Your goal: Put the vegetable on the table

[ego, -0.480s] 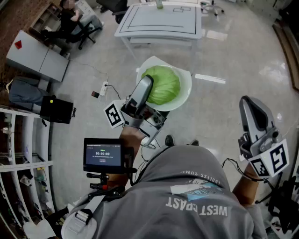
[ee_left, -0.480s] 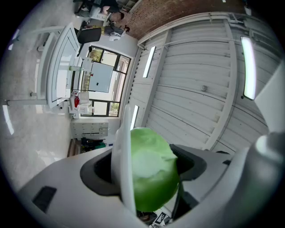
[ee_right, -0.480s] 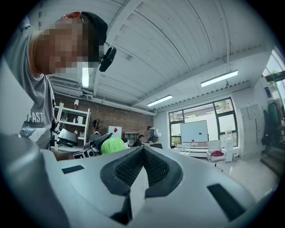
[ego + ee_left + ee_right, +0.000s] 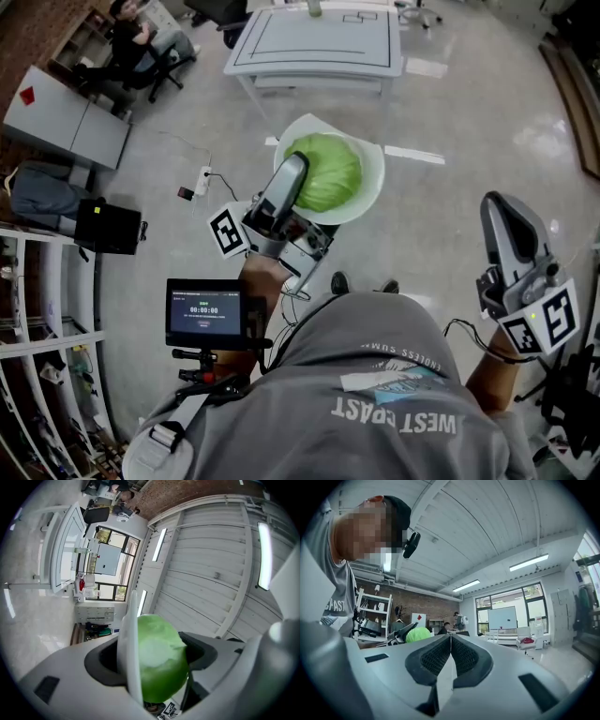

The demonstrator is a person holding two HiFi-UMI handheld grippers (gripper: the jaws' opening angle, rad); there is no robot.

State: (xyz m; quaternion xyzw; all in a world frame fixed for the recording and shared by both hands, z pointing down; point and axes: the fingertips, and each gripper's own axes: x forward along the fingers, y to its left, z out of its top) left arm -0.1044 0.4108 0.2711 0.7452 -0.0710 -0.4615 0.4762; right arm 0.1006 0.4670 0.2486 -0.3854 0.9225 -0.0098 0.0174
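A round green cabbage (image 4: 330,169) sits on a white plate (image 4: 372,178), carried in the air above the floor. My left gripper (image 4: 292,173) is shut on them, one jaw over the cabbage's left edge and the other behind the plate. In the left gripper view the plate (image 4: 130,639) stands edge-on between the jaws of the gripper (image 4: 154,660), with the cabbage (image 4: 161,672) against it. My right gripper (image 4: 499,204) is raised at the right, shut and empty; its jaws (image 4: 451,639) meet. A white table (image 4: 319,42) stands ahead across the floor.
A person sits in a chair (image 4: 131,42) at the far left by a grey cabinet (image 4: 66,117). A power strip (image 4: 202,178) and cable lie on the floor. White shelves (image 4: 37,309) line the left. A small screen (image 4: 206,311) hangs at my chest.
The floor and furniture shift slightly in the head view. Both grippers, the plate and the cabbage keep the same pose.
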